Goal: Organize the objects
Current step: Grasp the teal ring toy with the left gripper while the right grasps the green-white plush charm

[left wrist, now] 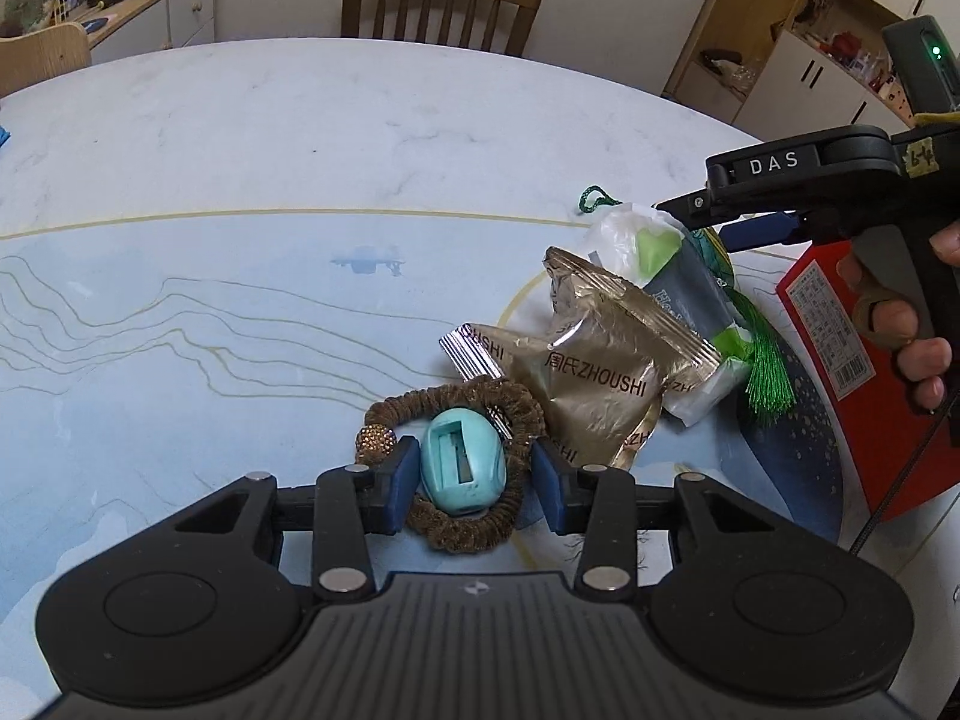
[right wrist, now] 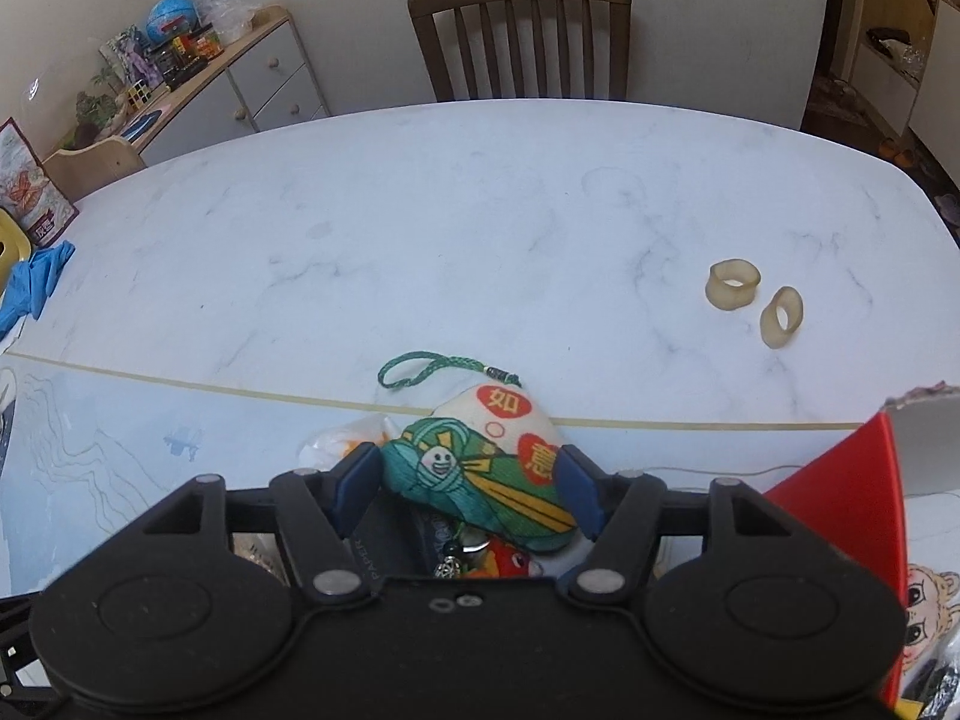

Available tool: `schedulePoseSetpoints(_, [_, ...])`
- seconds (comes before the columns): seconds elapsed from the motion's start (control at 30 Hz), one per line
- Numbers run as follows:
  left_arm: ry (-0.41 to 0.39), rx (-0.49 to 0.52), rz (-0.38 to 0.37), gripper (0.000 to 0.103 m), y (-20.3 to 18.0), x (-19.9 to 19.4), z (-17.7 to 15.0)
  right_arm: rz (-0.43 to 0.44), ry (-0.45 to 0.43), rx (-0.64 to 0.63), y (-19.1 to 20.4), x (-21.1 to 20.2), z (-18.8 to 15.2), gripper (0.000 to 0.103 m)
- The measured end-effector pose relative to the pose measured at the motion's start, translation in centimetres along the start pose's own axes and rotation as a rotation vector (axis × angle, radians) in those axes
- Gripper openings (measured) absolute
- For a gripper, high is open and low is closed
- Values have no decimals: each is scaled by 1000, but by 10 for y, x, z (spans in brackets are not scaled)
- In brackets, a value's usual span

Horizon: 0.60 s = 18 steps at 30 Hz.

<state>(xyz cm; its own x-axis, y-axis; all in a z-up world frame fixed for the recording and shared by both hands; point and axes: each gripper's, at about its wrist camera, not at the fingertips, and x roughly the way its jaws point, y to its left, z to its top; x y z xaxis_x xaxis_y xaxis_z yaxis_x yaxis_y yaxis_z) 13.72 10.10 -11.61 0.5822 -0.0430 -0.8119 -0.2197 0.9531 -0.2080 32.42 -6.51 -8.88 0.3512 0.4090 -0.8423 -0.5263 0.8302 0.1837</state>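
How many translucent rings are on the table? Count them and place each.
2. One translucent ring stands on the bare marble at far right; the other ring sits just right of it, tilted. More may lie out of view.

Pretty ordinary dining room here. White marble-look table [right wrist: 480,210] with grey veining, one wooden slat-back chair [right wrist: 521,36] pushed in at the far side against a plain pale wall [right wrist: 360,0]. Low cabinet [right wrist: 264,84] with a wood top on the left, cluttered. Open white shelving [left wrist: 798,30] off to the right.
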Motion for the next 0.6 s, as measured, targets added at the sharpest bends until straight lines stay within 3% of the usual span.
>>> schedulePoseSetpoints(0.13, [-3,-11,3,36,2,0,0,1,-2,3,-1,2,1,66])
schedulePoseSetpoints(0.23, [-3,-19,0,28,4,0,0,-2,-8,-8,0,1,1,60])
schedulePoseSetpoints(0.33, [-2,-29,-5,28,6,0,2,3,-16,-15,-2,-2,0,52])
schedulePoseSetpoints(0.5, [-13,-27,-10,28,6,-6,3,18,-55,-52,2,-19,4,21])
schedulePoseSetpoints(0.6, [-19,-26,-11,28,6,-10,4,19,-60,-85,6,-26,7,21])
